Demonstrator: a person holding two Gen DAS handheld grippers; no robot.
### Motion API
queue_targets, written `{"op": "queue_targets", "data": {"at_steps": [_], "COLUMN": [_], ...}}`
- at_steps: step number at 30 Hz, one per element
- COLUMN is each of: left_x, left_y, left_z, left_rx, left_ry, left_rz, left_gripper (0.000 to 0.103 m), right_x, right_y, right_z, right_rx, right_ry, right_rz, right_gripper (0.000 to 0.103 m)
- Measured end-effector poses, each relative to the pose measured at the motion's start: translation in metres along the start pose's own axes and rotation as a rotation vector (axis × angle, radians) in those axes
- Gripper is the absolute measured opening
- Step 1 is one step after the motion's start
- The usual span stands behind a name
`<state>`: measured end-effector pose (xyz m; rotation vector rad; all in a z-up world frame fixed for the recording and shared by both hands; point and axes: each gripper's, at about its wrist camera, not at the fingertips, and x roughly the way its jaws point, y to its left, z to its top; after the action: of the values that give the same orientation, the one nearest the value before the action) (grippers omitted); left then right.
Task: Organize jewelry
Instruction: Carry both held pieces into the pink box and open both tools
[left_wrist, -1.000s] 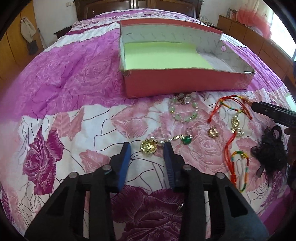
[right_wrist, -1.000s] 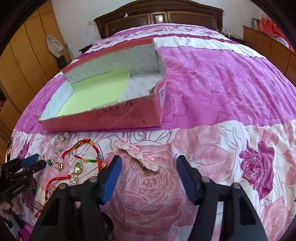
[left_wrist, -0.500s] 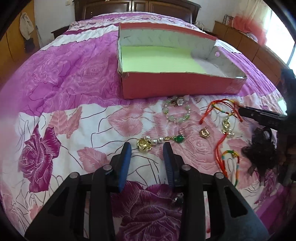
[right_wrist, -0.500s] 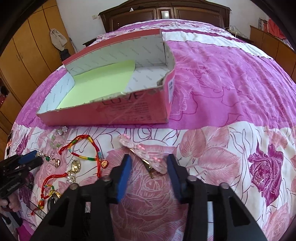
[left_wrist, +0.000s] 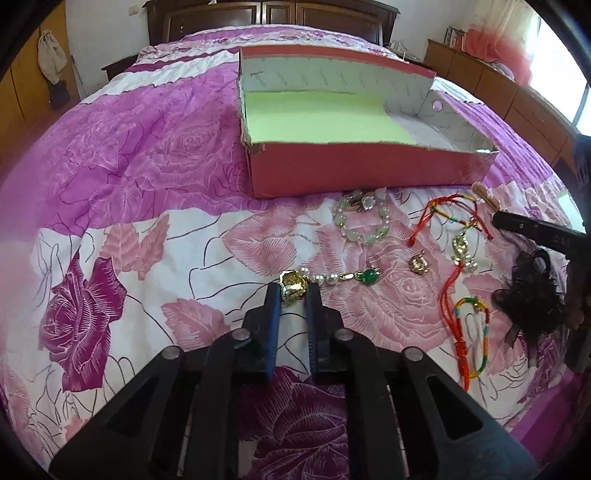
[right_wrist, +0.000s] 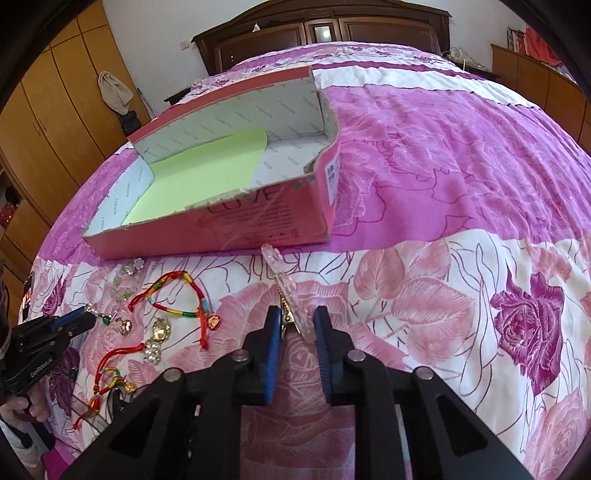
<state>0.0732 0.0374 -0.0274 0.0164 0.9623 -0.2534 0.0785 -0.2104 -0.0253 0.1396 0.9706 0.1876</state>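
Both my grippers have pinched in over the last sec. My left gripper (left_wrist: 293, 291) was standing open around the gold flower charm (left_wrist: 293, 287); now its blue pads are closing onto it, charm squeezed between them, still down on the bedspread (left_wrist: 122, 206). That charm heads a short pearl strand (left_wrist: 327, 277) ending in a green stone (left_wrist: 367, 276), so the whole piece should come up w/ it.

My right gripper (right_wrist: 295, 320) was spread wide; its jaws are closing on the pink hair clip (right_wrist: 291, 295), which now stands on edge between the pads instead of lying flat. The right pad touches the clip; on the left side I can't tell.

Meaning for the task: two pieces look about ready to lift, nothing yet in the pink box (left_wrist: 354, 173) (green paper lining, bare), which sits further up the bed, its near wall just beyond the jewelry.

Other bits along the bed's near edge, between my two grippers: a pale-green bead bracelet (left_wrist: 362, 221) close by the box wall, a red braided cord bracelet (left_wrist: 448, 210), a small gold pendant (left_wrist: 419, 263), a rainbow cord loop (left_wrist: 474, 339), a black lace hair tie (left_wrist: 528, 295).

Obstacles: box's near wall must be cleared going in; the trailing strand could drag.
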Motion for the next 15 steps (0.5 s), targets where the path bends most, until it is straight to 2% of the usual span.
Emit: {"op": "queue_targets", "data": {"at_steps": [3, 15], "left_x": [-0.009, -0.043], "left_y": [-0.004, -0.016], "left_z": [0.000, 0.006], "left_rx": [0.010, 0.036], "left_ry": [-0.024, -0.111], "left_rz": [-0.008, -0.022], "left_gripper": [0.002, 0.002], "right_x": [-0.007, -0.037], "right_y": [0.002, 0.010], "right_z": [-0.002, -0.013], "right_rx": [-0.002, 0.009], "right_ry": [-0.011, -0.054], "right_rz": [0.008, 0.035], "right_gripper": [0.020, 0.020]}}
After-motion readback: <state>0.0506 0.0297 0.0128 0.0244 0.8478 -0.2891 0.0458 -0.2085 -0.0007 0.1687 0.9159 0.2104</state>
